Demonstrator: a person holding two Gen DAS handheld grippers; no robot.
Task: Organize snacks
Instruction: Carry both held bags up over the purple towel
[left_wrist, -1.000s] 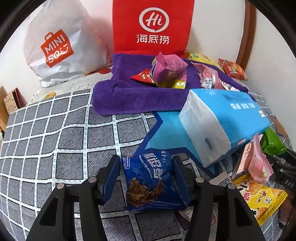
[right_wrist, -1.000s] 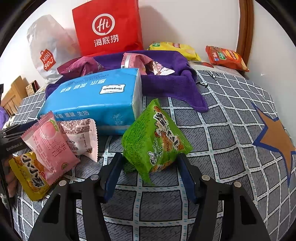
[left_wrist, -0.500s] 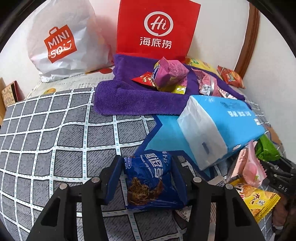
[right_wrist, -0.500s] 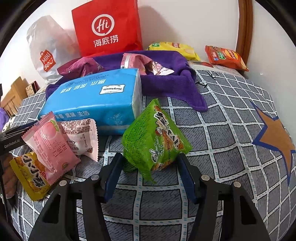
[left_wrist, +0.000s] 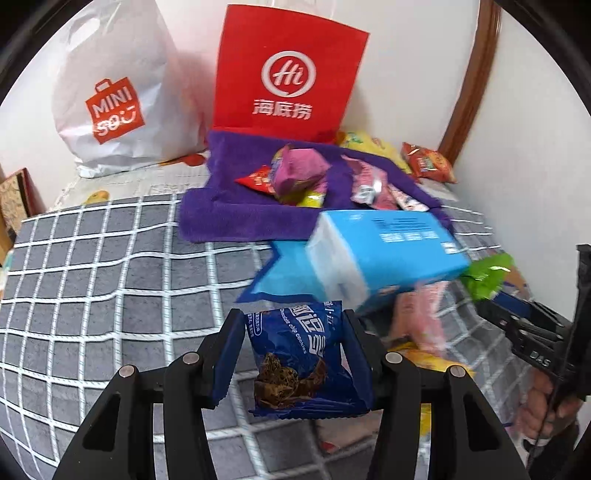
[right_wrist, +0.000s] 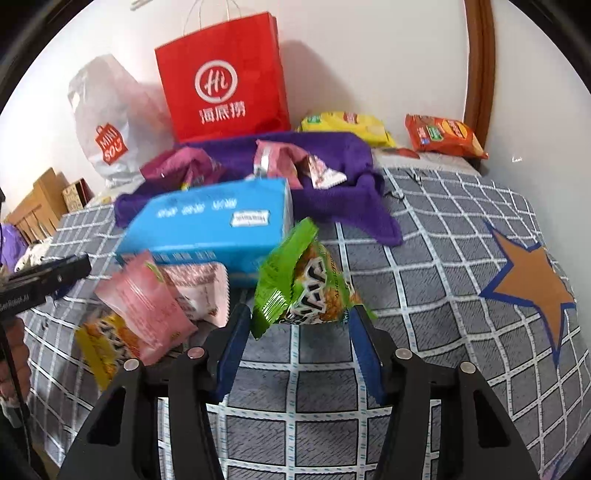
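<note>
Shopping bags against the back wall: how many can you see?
2: a red paper bag standing behind the purple towel, and a white plastic bag on its left. Nothing suggests more hidden.

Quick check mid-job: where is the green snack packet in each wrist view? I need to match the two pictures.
Left wrist view: the green packet shows only in part at the right edge, past the far end of the blue tissue pack.
Right wrist view: the green packet is at centre, between the right gripper fingers.
Shared landmark: the red paper bag standing against the wall.
</note>
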